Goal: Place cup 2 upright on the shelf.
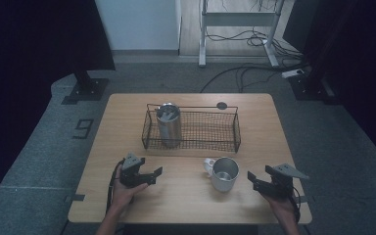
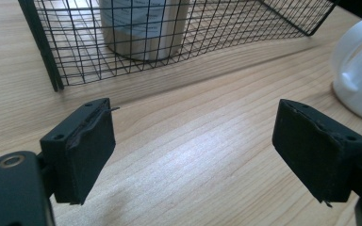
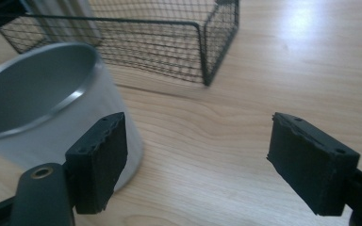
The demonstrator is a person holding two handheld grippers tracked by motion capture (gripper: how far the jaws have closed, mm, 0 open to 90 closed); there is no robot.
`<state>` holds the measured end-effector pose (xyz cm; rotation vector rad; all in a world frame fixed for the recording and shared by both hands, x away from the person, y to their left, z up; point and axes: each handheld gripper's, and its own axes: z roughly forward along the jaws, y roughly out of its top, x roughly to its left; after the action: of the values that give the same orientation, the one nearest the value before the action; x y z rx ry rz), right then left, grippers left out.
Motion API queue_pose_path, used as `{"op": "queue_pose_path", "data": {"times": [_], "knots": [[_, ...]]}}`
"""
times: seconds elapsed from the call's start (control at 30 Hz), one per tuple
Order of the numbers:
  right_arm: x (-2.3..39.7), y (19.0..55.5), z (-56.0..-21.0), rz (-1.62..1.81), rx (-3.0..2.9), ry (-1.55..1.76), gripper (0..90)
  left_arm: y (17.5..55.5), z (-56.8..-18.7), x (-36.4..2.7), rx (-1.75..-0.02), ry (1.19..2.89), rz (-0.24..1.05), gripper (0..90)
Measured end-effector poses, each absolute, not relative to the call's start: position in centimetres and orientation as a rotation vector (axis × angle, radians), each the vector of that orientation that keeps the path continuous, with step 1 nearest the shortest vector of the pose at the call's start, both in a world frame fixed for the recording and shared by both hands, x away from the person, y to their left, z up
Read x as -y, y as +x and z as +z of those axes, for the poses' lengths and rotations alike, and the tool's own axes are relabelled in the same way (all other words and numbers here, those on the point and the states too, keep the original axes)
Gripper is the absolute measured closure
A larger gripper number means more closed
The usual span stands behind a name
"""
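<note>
A black wire basket (image 1: pixel 191 131) stands at the middle of the wooden table (image 1: pixel 127 112), with a tall steel canister (image 1: pixel 169 125) upright in its left end. In front of the basket stands a steel mug (image 1: pixel 223 174) with a white handle. My left gripper (image 1: pixel 154 175) hovers left of the mug and is open, its jaws empty in the left gripper view (image 2: pixel 193 150), facing the basket (image 2: pixel 52 61) and canister (image 2: pixel 143 28). My right gripper (image 1: pixel 253 181) is open just right of the mug; its left pad (image 3: pixel 99 160) sits close beside the mug (image 3: pixel 42 94) without gripping it.
A small black round disc (image 1: pixel 222 105) lies behind the basket near the table's far edge. Beyond the table are a desk frame (image 1: pixel 240 29), loose floor cables (image 1: pixel 245 73) and dark stands at both sides. Bare wood lies along the front edge between my hands.
</note>
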<state>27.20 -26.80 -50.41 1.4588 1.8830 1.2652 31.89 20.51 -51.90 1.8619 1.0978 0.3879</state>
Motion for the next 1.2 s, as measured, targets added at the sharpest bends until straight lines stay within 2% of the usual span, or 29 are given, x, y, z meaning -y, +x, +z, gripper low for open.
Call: {"op": "queue_pose_path", "data": {"times": [0.67, 1.2], "knots": [[24.1, 25.0, -47.0, 1.404, -1.926, 1.287, 19.6, 32.0, -52.5, -20.5, -1.099, 1.891, 0.373, 13.8], [22.4, 25.1, -46.8, 1.452, -1.973, 1.239, 18.7, 32.2, -53.0, -20.3, -1.112, 1.891, 0.340, 13.7]]}}
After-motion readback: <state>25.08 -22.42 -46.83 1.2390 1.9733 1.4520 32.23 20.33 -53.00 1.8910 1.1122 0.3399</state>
